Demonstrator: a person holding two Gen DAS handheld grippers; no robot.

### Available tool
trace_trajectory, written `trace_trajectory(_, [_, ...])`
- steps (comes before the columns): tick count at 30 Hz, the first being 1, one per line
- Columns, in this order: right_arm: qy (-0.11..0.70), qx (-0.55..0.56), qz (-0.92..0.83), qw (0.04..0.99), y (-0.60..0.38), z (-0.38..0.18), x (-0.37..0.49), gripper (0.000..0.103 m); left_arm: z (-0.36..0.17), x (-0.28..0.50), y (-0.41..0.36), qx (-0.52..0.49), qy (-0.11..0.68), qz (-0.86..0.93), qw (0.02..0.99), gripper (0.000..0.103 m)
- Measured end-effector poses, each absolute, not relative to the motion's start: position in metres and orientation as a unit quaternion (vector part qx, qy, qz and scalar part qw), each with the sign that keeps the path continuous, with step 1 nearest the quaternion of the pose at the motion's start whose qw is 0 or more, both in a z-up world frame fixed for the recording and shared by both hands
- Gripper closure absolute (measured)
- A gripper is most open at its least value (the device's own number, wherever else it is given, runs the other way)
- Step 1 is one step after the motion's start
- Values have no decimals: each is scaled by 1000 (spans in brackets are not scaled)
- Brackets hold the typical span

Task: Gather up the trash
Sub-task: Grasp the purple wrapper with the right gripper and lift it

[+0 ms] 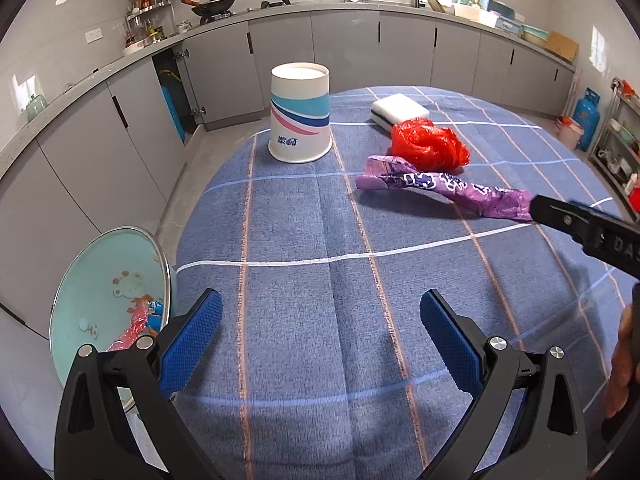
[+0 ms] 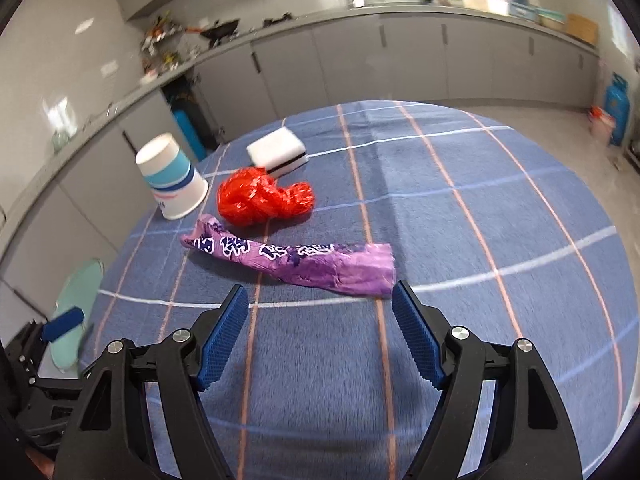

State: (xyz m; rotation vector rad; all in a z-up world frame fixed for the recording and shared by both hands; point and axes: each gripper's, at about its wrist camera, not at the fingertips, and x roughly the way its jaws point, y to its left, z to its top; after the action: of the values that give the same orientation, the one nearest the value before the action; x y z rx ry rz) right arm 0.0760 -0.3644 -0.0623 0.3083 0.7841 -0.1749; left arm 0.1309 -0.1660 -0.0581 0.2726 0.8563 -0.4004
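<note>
Two wrist fisheyes angled down, close over one shared blue checked tablecloth.

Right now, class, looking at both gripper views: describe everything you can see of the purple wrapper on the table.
The purple wrapper is a long, crumpled, empty-looking plastic packet with white and dark-blue printed characters. It lies flat on the blue checked tablecloth, stretched crosswise, one end twisted narrow, the other wider and frayed. The red plastic bag sits just behind it, seemingly touching. The right gripper is open just short of it; nothing grips it.
</note>
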Motion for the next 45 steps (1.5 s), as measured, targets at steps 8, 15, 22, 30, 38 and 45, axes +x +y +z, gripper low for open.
trace_trajectory(8, [403,91,-32,910,-350,-61,114,32,-61,143,-165,122,423,-189,878,6])
trace_trajectory(15, [438,78,-17,895,-350,-80,137,39,-62,147,-163,119,425,-185,878,6])
trace_trajectory(22, [448,57,-22,892,-346,-88,141,46,-62,150,-164,117,427,-185,877,6])
trace_trajectory(30, [448,42,-27,893,-346,-90,135,62,-62,150,-167,118,427,-185,877,6])
trace_trajectory(38, [448,59,-15,892,-351,-84,107,89,-63,149,-170,119,427,-187,877,6])
trace_trajectory(45, [438,78,0,895,-350,-80,82,92,-65,148,-176,120,427,-189,876,6])
